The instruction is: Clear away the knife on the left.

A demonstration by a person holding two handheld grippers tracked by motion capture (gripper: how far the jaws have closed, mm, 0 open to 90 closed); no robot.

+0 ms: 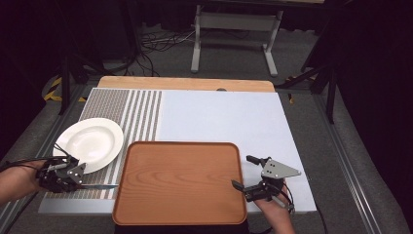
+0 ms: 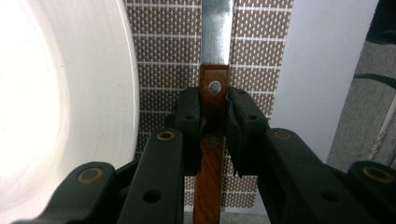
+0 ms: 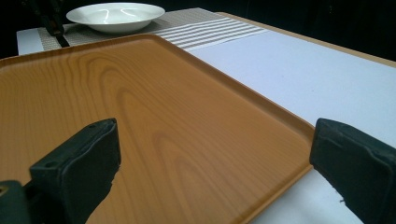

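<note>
The right gripper (image 1: 247, 171) waits at 5 o'clock on the surface (image 1: 234, 117), its fingers (image 3: 74, 163) wide apart around the right edge of the empty wooden tray (image 1: 182, 180), whose near rim is cut off by the frame. At 8 o'clock the left gripper (image 2: 214, 122) has its fingers (image 2: 189, 123) pressed on the wooden handle of the knife (image 2: 215, 98). The knife lies on the woven placemat (image 1: 104, 105) just beside the white plate (image 1: 90, 142), its blade tip cut off in the left gripper view.
</note>
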